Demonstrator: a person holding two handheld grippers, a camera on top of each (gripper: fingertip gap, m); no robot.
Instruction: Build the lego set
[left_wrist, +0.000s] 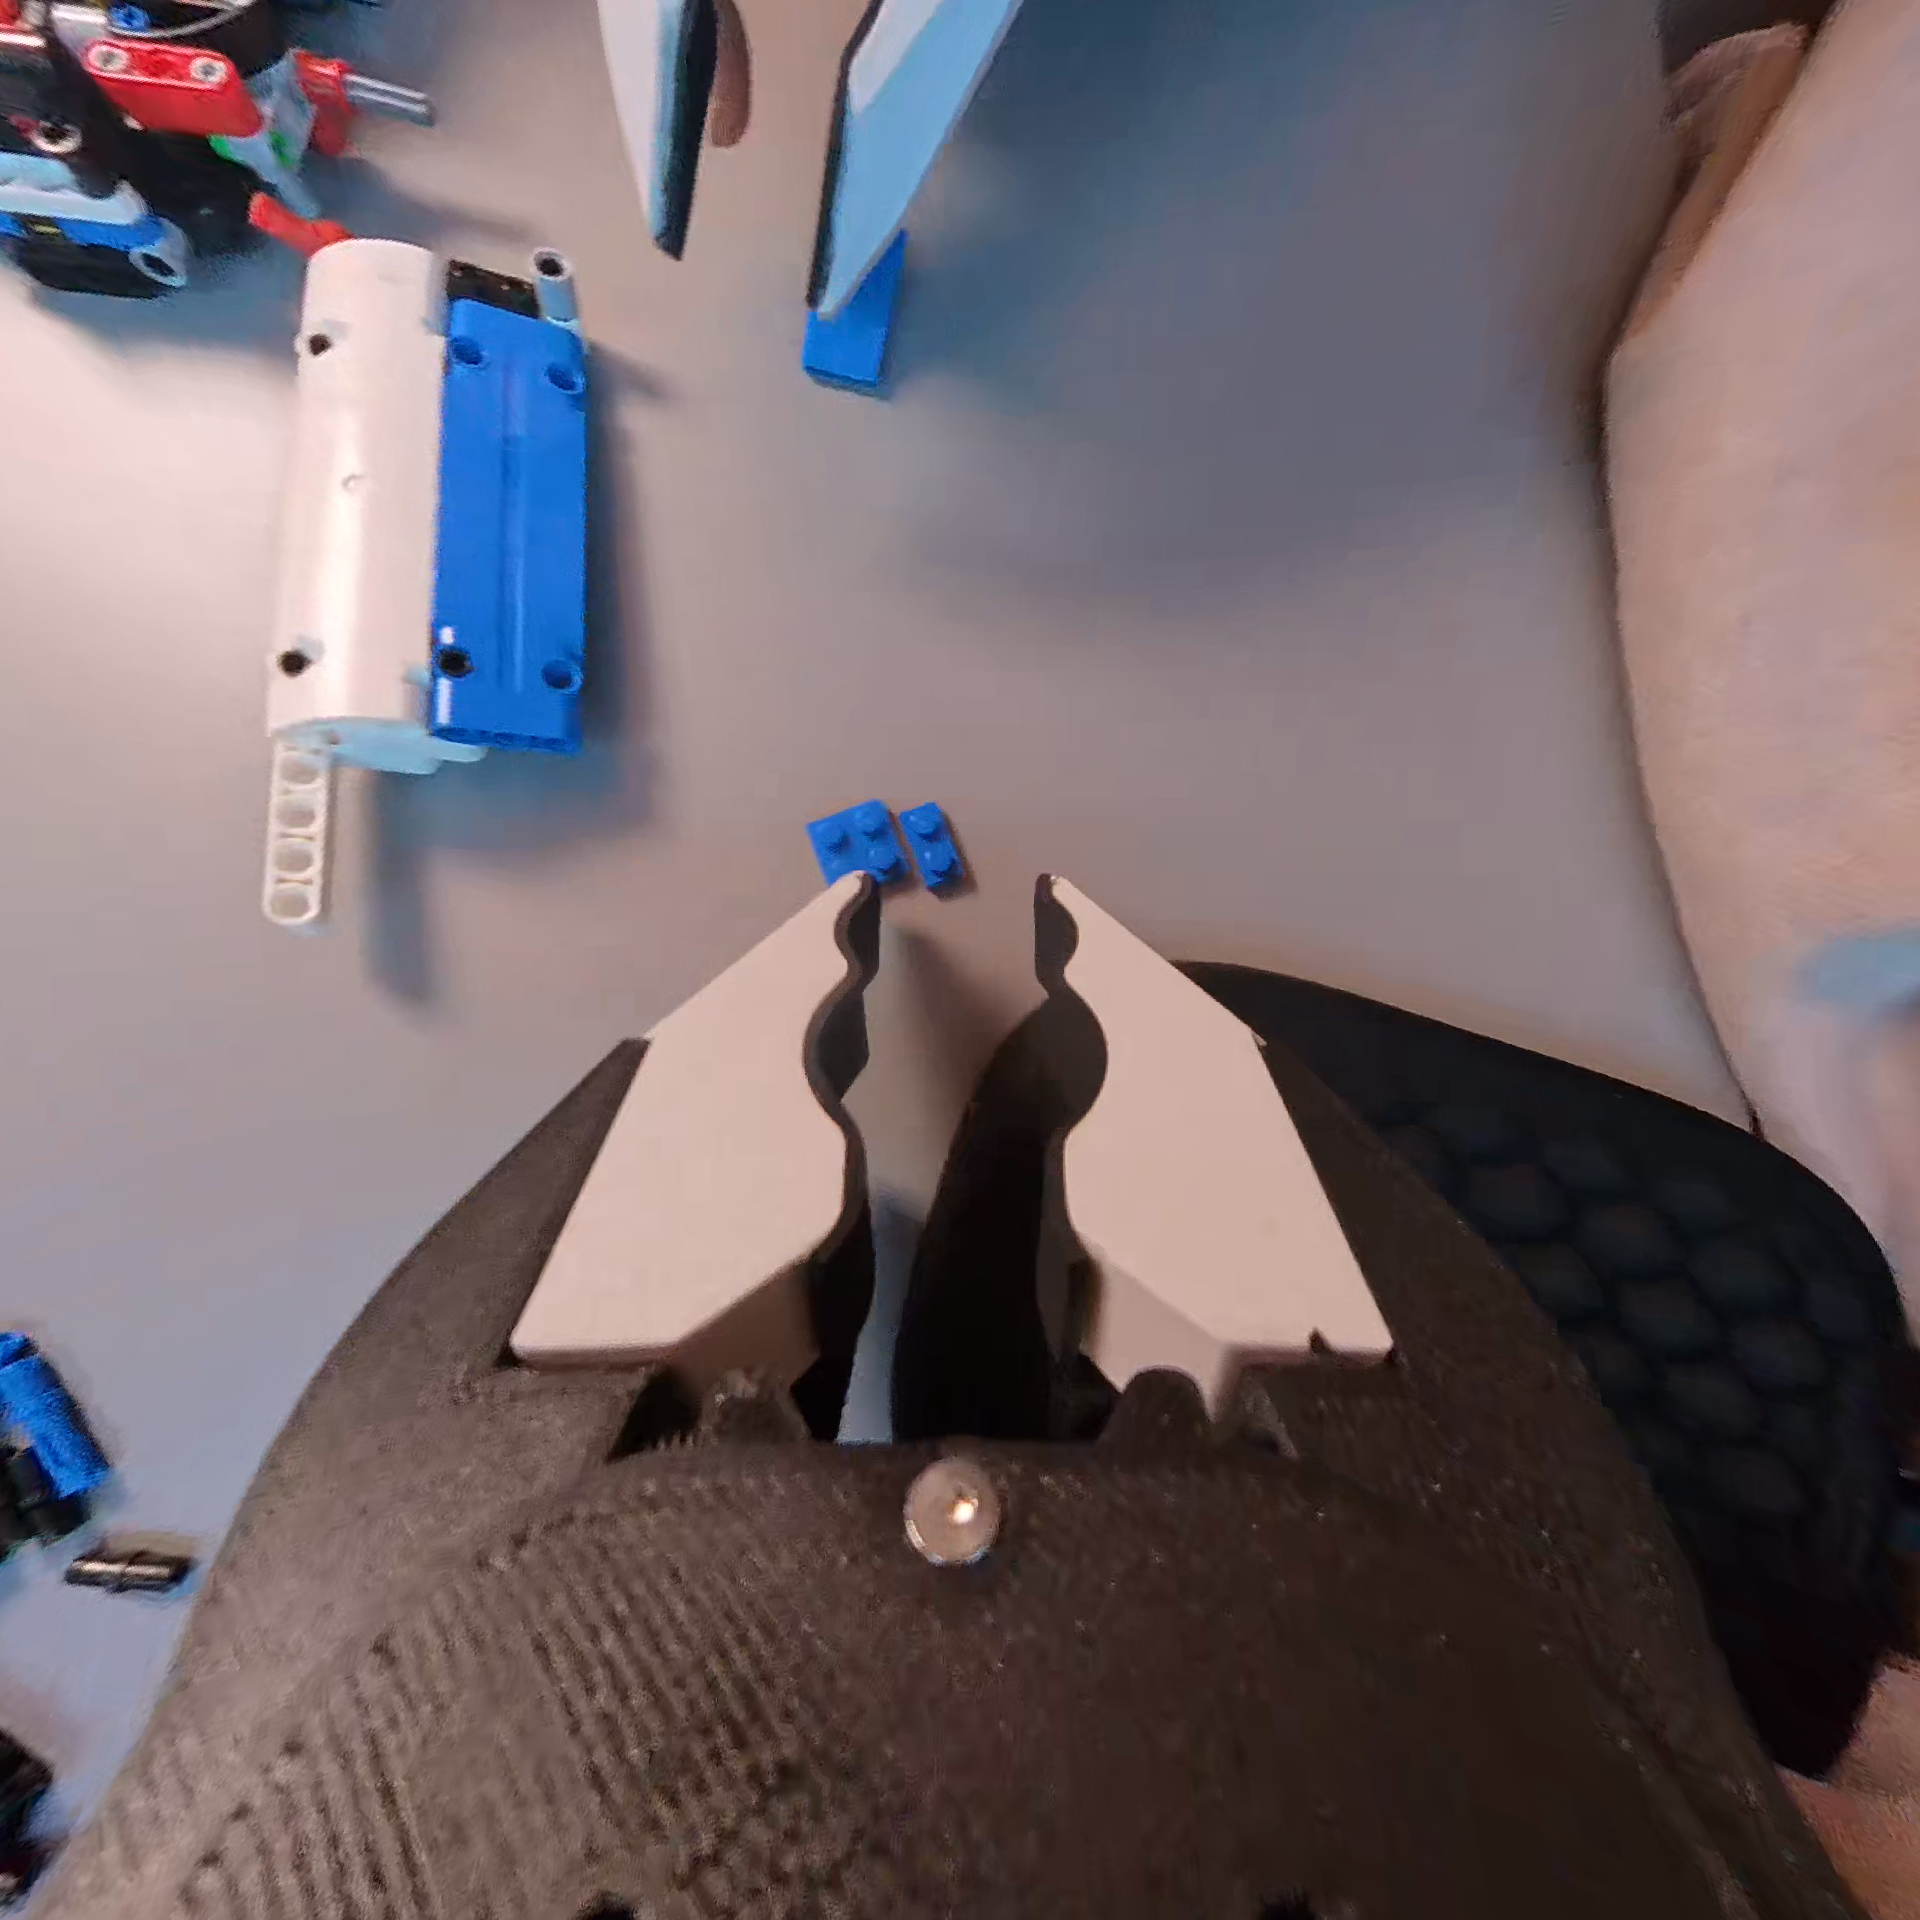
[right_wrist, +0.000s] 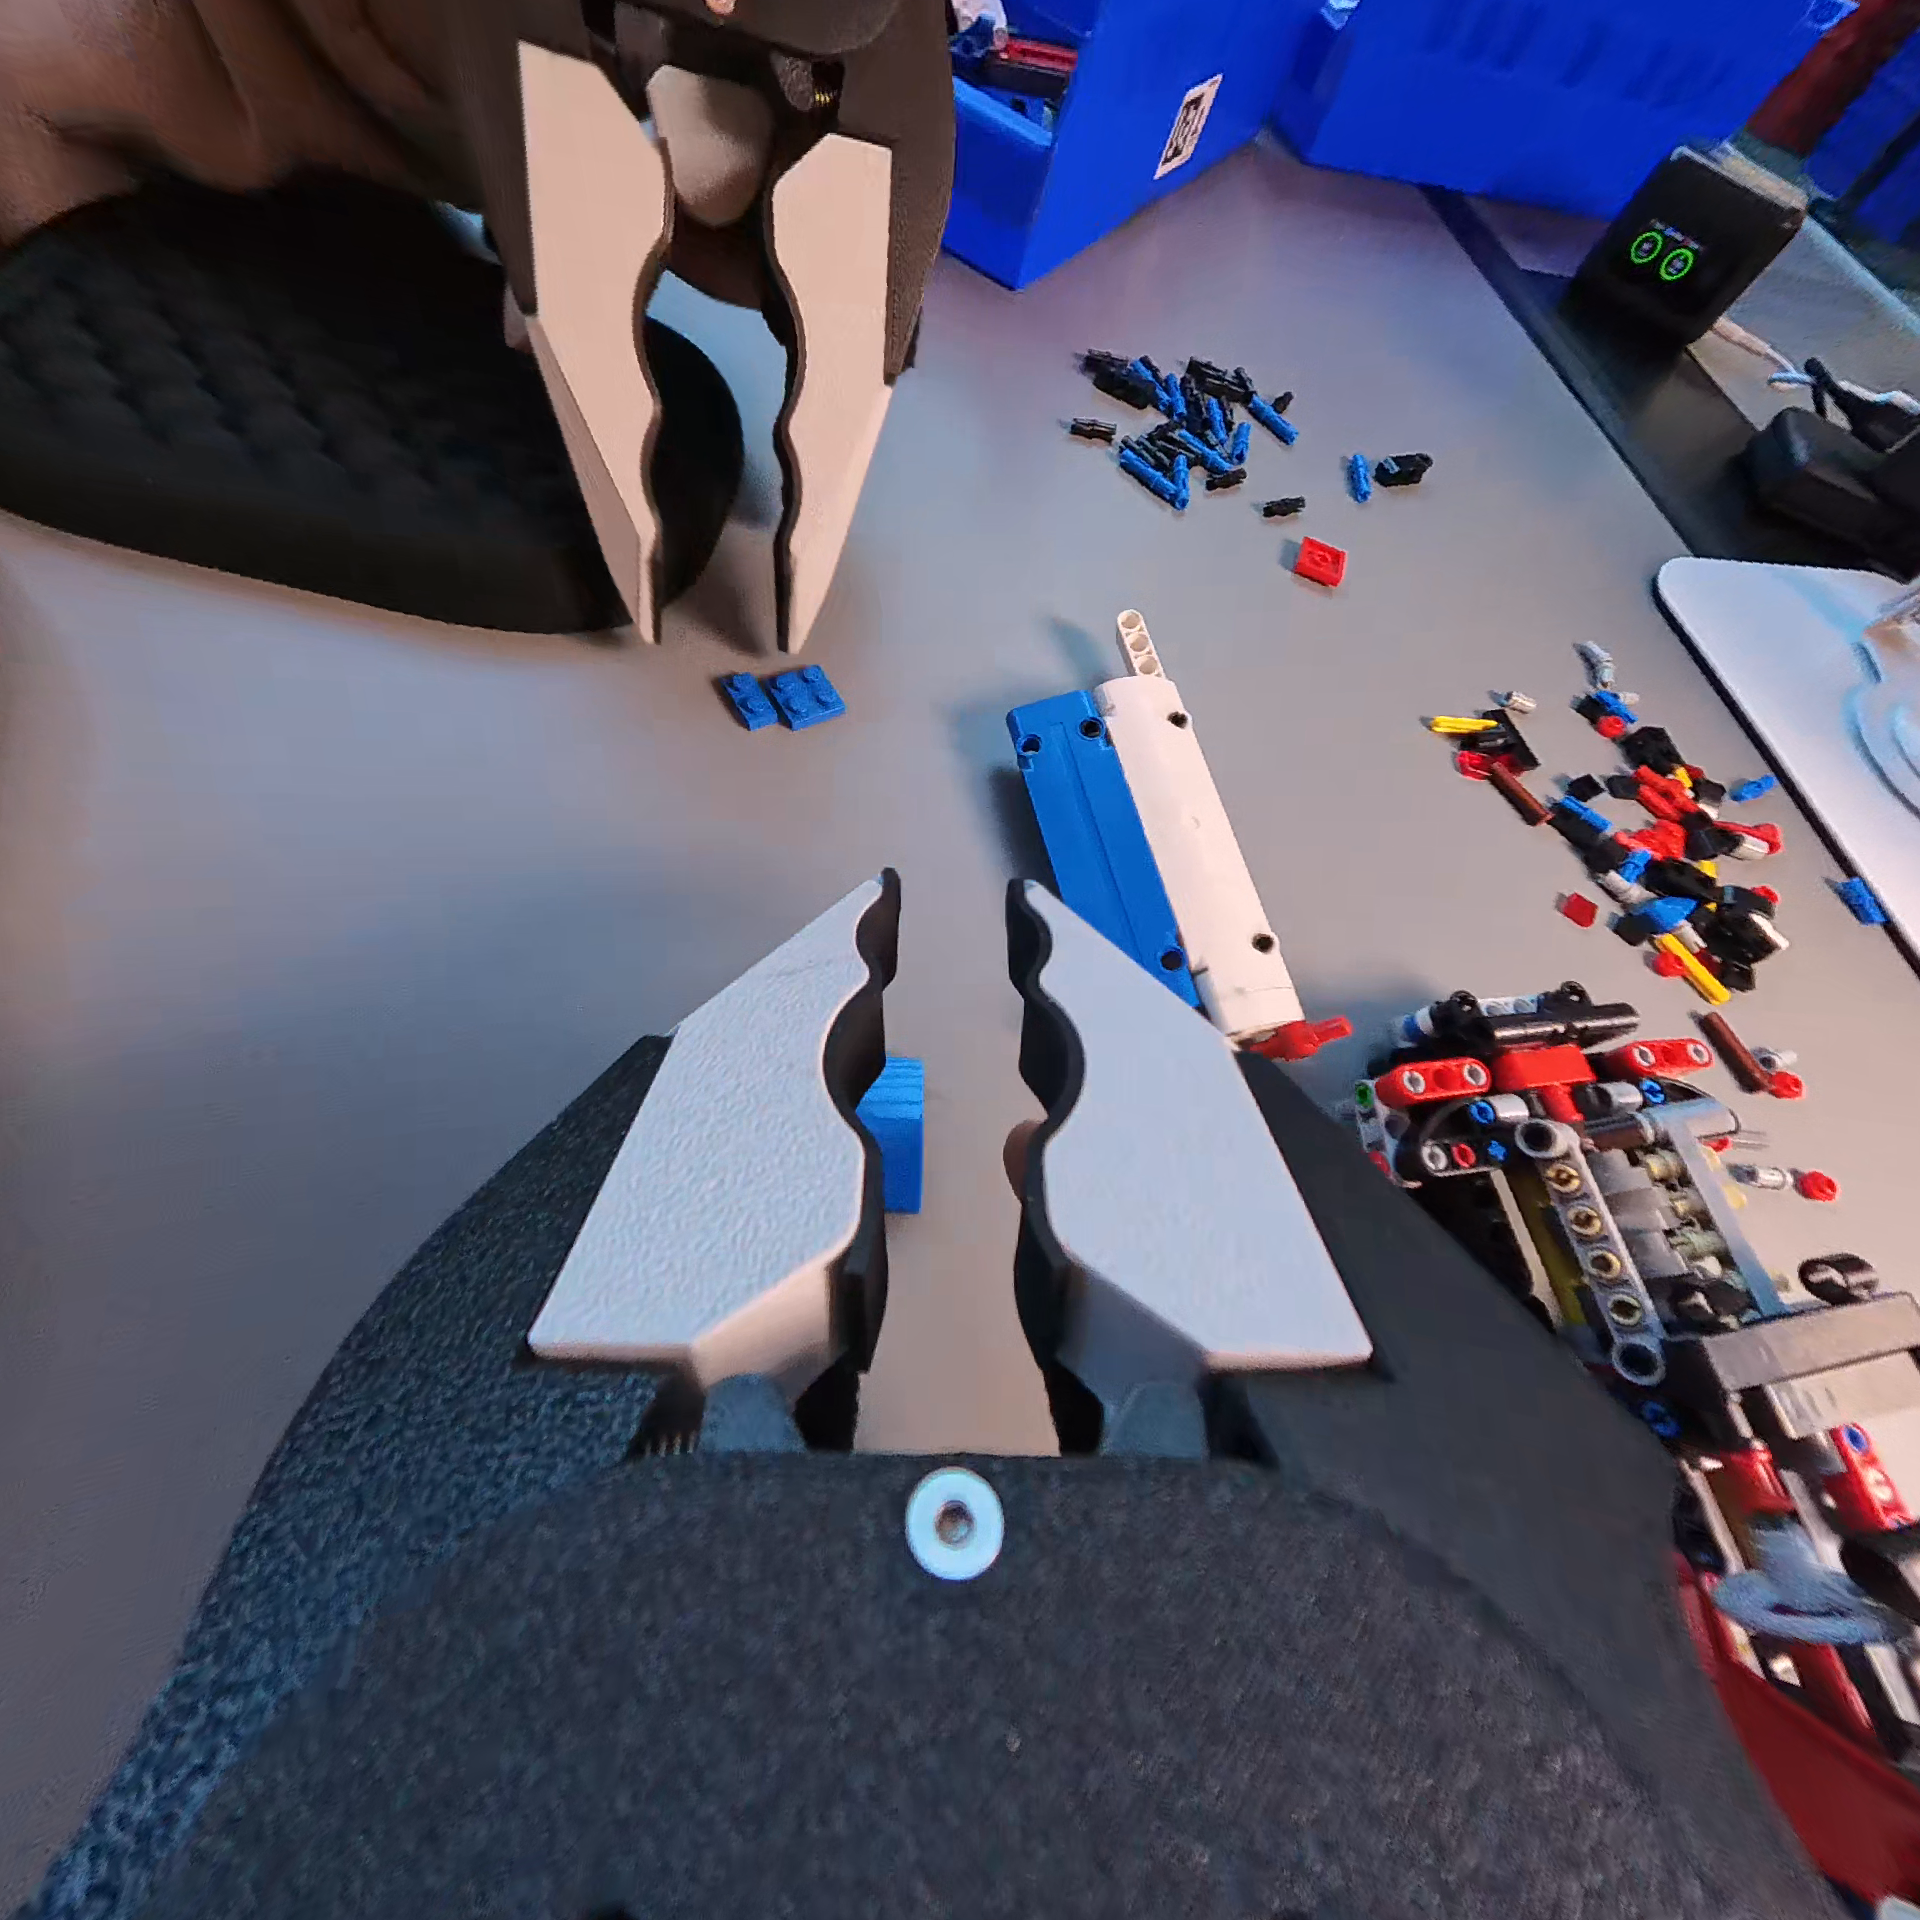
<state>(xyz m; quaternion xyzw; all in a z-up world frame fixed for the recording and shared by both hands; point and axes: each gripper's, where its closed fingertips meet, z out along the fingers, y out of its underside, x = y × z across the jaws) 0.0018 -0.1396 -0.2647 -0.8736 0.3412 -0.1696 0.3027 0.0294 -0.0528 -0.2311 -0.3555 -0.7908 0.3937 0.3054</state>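
Lego chassis (right_wrist: 1621, 1174), half built, is sitting at the right of the grey table (right_wrist: 312, 831), with the blue-and-white panel assembly (right_wrist: 1153, 862) lying lengthwise mid-table. Nearer me, the left gripper (right_wrist: 717, 639) is hanging jaws apart directly over two small blue plates (right_wrist: 781, 698), closer to them than the right gripper (right_wrist: 951, 883), which is standing open beside a blue tile (right_wrist: 894, 1132)
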